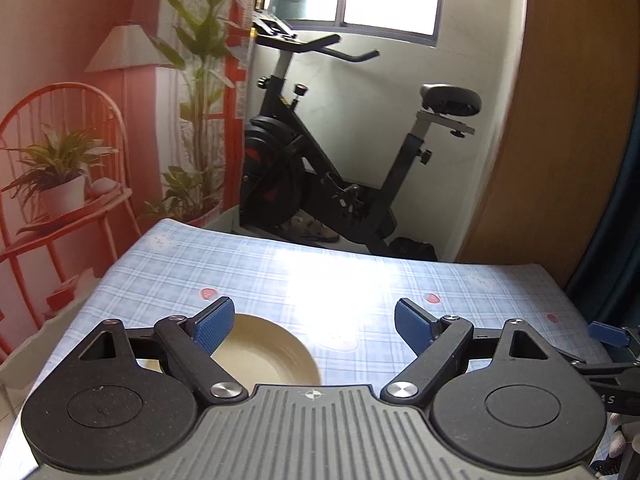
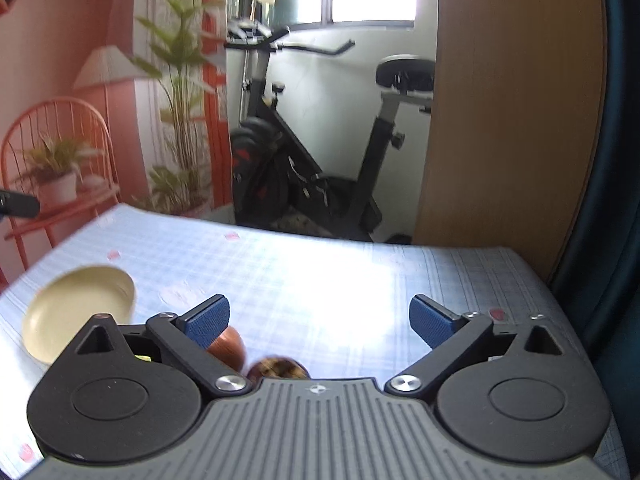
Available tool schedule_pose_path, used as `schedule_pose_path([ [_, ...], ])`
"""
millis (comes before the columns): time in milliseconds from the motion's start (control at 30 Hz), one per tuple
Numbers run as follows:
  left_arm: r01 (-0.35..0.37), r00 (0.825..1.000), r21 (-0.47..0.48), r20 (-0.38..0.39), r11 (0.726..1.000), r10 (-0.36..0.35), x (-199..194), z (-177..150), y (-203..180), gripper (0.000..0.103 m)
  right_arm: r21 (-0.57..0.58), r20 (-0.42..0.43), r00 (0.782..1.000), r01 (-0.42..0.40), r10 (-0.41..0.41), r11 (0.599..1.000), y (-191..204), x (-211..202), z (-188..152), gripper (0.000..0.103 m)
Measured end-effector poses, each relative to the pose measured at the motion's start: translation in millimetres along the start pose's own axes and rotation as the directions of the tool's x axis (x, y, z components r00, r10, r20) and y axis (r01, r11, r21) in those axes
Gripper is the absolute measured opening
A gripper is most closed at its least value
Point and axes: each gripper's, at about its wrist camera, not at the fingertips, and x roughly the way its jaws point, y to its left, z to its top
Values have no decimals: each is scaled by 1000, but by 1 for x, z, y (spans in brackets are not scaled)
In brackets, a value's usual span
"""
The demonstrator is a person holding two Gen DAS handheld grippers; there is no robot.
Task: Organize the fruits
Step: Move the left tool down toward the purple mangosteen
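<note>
A cream bowl (image 1: 268, 354) sits on the blue checked tablecloth, just below my left gripper (image 1: 314, 326), which is open and empty. In the right wrist view the bowl (image 2: 76, 312) lies at the left and looks empty. My right gripper (image 2: 320, 322) is open and empty above the table. A reddish-brown round fruit (image 2: 230, 346) lies by its left finger, and a darker mottled fruit (image 2: 278, 368) lies partly hidden behind the gripper body. The right gripper's blue fingertip (image 1: 606, 332) shows at the right edge of the left wrist view.
The table (image 1: 360, 280) ends at a far edge with an exercise bike (image 1: 340, 152) on the floor behind it. A wooden panel (image 2: 512, 120) stands at the right. A wall mural with plants fills the left.
</note>
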Motion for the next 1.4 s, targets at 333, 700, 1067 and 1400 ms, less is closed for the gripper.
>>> schedule_pose_path([
  [333, 26, 1000, 105, 1, 994, -26, 31, -3, -29, 86, 82, -24, 997, -69, 71, 994, -30, 23, -21, 94],
  [700, 165, 986, 187, -68, 968, -155, 56, -13, -50, 77, 137, -64, 989, -125, 135, 983, -49, 33, -32, 101],
  [1067, 284, 944, 149, -215, 947, -249, 80, -18, -49, 74, 272, 1, 982, -180, 187, 945, -62, 33, -41, 103],
  [1400, 204, 944, 35, -271, 978, -187, 87, -10, -24, 61, 275, 6, 977, -208, 214, 939, -60, 30, -44, 103],
])
